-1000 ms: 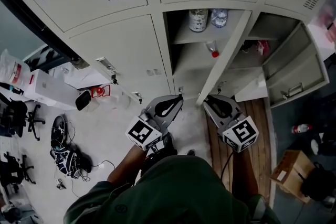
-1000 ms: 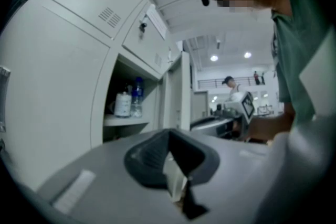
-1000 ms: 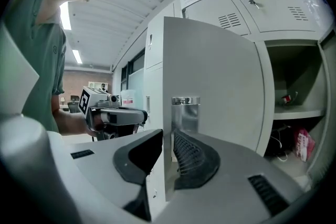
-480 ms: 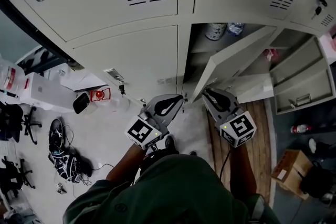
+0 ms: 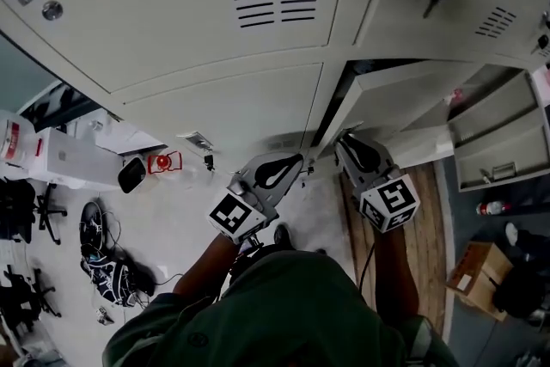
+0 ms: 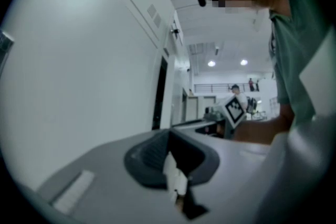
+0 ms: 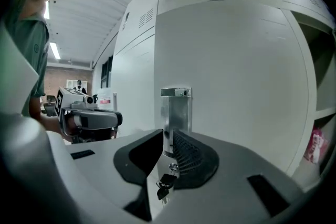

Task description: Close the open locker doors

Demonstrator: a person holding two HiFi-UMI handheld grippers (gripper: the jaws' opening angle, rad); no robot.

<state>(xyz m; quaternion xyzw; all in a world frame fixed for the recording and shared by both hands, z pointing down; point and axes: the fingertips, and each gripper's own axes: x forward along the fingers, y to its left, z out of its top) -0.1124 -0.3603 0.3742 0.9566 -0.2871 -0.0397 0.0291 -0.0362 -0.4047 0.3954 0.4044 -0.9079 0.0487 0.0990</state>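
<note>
Grey locker wall (image 5: 215, 107) ahead. Right gripper (image 7: 167, 140) narrow, seemingly pinching door handle (image 7: 176, 110) between jaws; left gripper (image 6: 169, 150) closed, empty, alongside. Risk: handle slipping free, door (image 7: 236, 86) rebounding, key (image 7: 164, 185) below snagging.

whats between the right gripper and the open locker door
Nothing loose: in the right gripper view the right gripper sits at the locker door, its handle and key just past the jaws.

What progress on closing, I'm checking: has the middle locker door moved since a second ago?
Yes. The middle locker door has swung toward shut against the fixed locker above; the shelves it exposed are almost covered.
</note>
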